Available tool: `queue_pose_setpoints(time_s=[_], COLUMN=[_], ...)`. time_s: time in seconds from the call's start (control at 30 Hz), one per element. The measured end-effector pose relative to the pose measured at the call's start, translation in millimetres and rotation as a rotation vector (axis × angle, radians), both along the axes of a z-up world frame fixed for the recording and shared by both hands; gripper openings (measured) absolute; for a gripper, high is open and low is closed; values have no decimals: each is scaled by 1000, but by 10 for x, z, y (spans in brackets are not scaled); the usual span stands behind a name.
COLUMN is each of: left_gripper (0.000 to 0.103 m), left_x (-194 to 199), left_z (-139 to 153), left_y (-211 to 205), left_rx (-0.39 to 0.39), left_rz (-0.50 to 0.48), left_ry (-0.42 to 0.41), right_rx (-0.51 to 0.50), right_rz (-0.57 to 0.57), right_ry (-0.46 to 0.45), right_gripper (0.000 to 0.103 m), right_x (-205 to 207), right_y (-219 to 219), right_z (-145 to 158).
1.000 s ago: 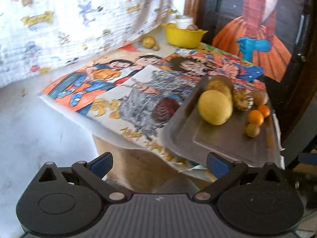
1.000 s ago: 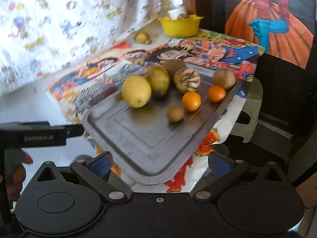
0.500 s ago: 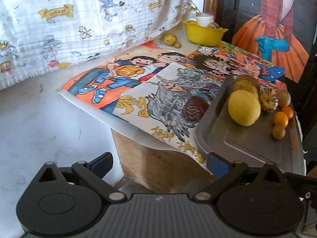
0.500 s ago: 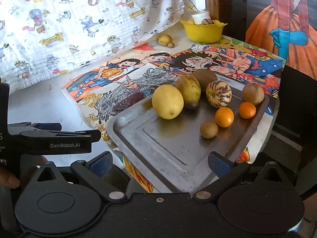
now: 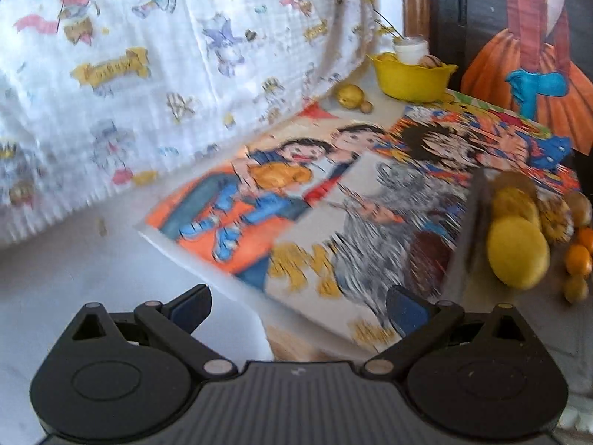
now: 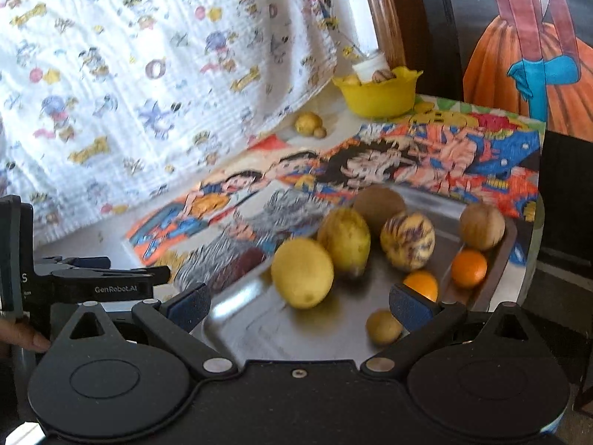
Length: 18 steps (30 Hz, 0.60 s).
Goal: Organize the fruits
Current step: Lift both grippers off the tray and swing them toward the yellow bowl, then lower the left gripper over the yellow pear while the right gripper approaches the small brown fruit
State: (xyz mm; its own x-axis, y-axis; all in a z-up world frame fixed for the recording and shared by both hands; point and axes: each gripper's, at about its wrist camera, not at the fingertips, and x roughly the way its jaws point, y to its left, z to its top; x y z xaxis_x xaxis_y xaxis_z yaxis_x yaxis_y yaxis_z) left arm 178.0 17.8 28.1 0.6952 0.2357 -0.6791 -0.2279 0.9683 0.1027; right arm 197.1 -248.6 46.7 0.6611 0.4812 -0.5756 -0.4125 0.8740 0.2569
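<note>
Looking along the right gripper [image 6: 298, 302], jaws spread wide and empty, the grey metal tray [image 6: 259, 328] shows whole near the desk's right edge: large yellow round fruit [image 6: 302, 272], striped yellow melon [image 6: 407, 235], two small oranges [image 6: 469, 267], brown fruits behind. Left gripper [image 5: 298, 302], likewise open and holding nothing, sees that tray edge-on at far right, fruit cut off by the frame. Yellow plastic bowl [image 5: 413, 79] sits at the desk's back edge; its contents are unclear. Motion blur smears the cartoon-printed paper sheet [image 5: 259, 222].
</note>
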Motion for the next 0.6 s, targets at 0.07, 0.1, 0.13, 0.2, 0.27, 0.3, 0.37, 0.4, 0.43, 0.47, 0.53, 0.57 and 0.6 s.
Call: queue_pose_setpoints(time_s=[0.07, 0.1, 0.13, 0.2, 0.27, 0.3, 0.37, 0.4, 0.43, 0.47, 0.53, 0.57, 0.6], left_gripper=[103, 103, 103, 103, 103, 103, 103, 103, 103, 103, 103, 103, 103], left_x=[97, 150, 201, 310, 417, 472, 580, 628, 676, 717, 807, 850, 881], left_z=[43, 64, 79, 111, 135, 144, 168, 180, 191, 201, 224, 236, 250], left_y=[40, 57, 72, 92, 102, 111, 122, 125, 129, 133, 134, 132, 131], left_rx=[16, 21, 27, 40, 53, 58, 70, 76, 84, 94, 124, 145, 166], left_rz=[12, 17, 20, 19, 13, 10, 4, -1, -7, -13, -29, -42, -57], left_ry=[-13, -20, -24, -34, -43, -46, -50, -53, -56, -58, -63, -65, -69], right_rx=[-4, -8, -14, -29, -53, -66, -88, -98, -109, -121, -152, -168, -183], right_rz=[1, 1, 2, 5, 8, 8, 10, 14, 19, 24, 40, 51, 64], right_ry=[-8, -12, -18, -32, -46, -54, -69, -75, -83, -93, -118, -132, -146], right_gripper=[102, 102, 102, 102, 102, 102, 102, 102, 102, 102, 102, 102, 102], right_x=[92, 130, 173, 250, 333, 374, 453, 484, 518, 545, 598, 623, 652], right_y=[-25, -36, -46, -52, -60, -64, -67, -67, -63, -55, -35, -29, -24], right_z=[22, 34, 52, 81, 112, 128, 156, 168, 184, 199, 236, 258, 281])
